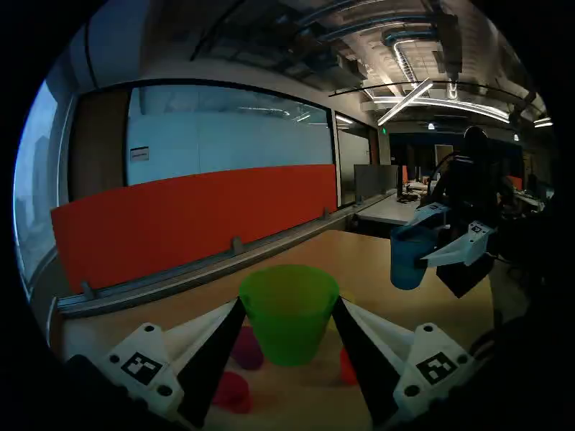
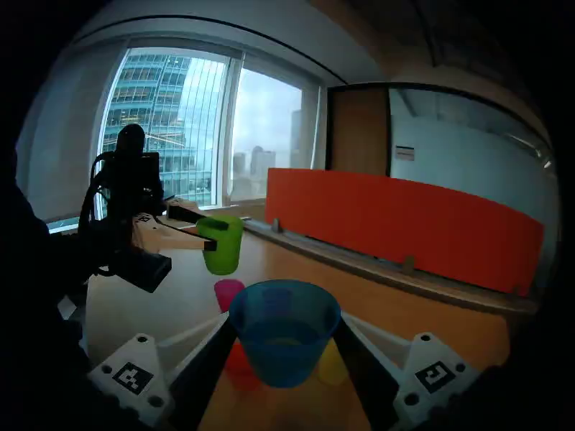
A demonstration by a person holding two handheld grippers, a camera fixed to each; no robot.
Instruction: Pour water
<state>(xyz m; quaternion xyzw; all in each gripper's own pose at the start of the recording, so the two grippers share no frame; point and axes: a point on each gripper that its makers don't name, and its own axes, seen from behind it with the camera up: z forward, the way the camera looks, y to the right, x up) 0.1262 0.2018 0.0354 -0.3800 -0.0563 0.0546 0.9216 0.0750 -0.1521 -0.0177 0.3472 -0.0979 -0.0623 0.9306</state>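
My left gripper (image 1: 289,305) is shut on a green plastic cup (image 1: 289,327), held upright above the wooden table (image 1: 359,251). In the right gripper view my right gripper (image 2: 285,323) is shut on a blue translucent cup (image 2: 284,345) that has water in its lower part. The left gripper view shows the right gripper (image 1: 422,241) off to the right, holding the blue cup (image 1: 408,257) upright above the table. From the right gripper view, the left gripper (image 2: 212,235) with the green cup (image 2: 221,248) hangs to the left and farther off. The two cups are apart.
Small cups stand on the table (image 2: 180,302) below: a purple one (image 1: 248,348), a pink one (image 2: 228,291), a red one (image 2: 237,366) and a yellow one (image 2: 332,363). An orange partition (image 1: 194,215) runs along the table's far edge. A window (image 2: 165,136) lies beyond.
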